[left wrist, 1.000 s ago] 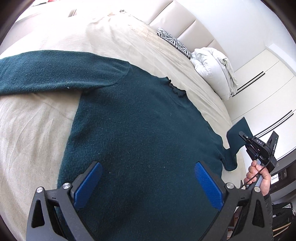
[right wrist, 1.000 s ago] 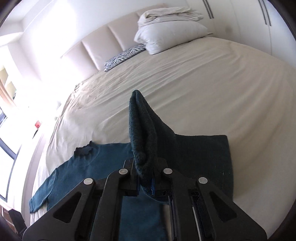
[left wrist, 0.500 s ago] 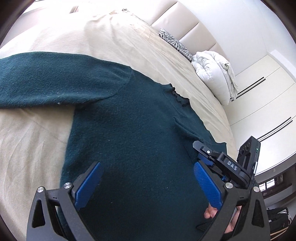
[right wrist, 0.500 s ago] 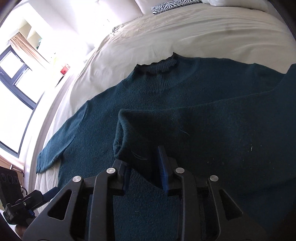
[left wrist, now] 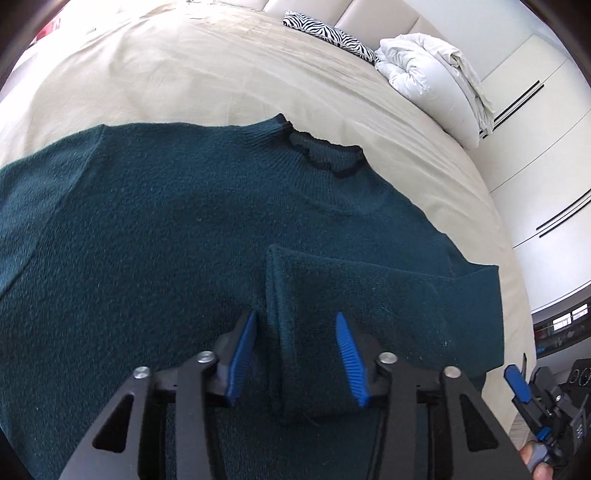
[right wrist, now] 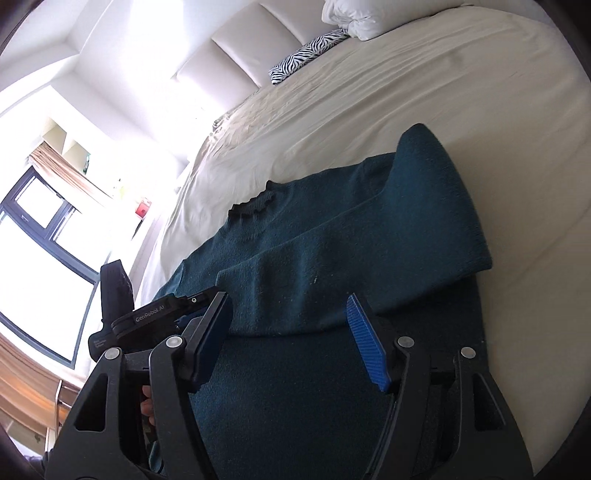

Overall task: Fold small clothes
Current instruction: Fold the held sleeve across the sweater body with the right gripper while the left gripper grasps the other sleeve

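Note:
A dark teal sweater (left wrist: pixel 155 236) lies flat on the beige bed, collar (left wrist: pixel 321 155) toward the headboard. Its right sleeve (left wrist: pixel 388 295) lies folded across the body; it also shows in the right wrist view (right wrist: pixel 369 251). My left gripper (left wrist: pixel 295 354) is open, its blue pads on either side of the sleeve cuff, not closed on it. My right gripper (right wrist: pixel 291 339) is open and empty, just above the sweater's lower body, with the folded sleeve ahead of it. The right gripper shows at the left wrist view's lower right corner (left wrist: pixel 524 391), and the left gripper's black body at the right wrist view's left (right wrist: pixel 147 317).
The beige bed sheet (left wrist: pixel 221 74) stretches to a padded white headboard (right wrist: pixel 240 51). A zebra-print pillow (left wrist: pixel 328 35) and a folded white duvet (left wrist: pixel 436 62) lie at the head. White wardrobes (left wrist: pixel 546 166) stand right, a window (right wrist: pixel 33 240) left.
My right gripper carried the sleeve across the body, let it go and drew back open. My left gripper narrowed and moved to straddle the sleeve cuff.

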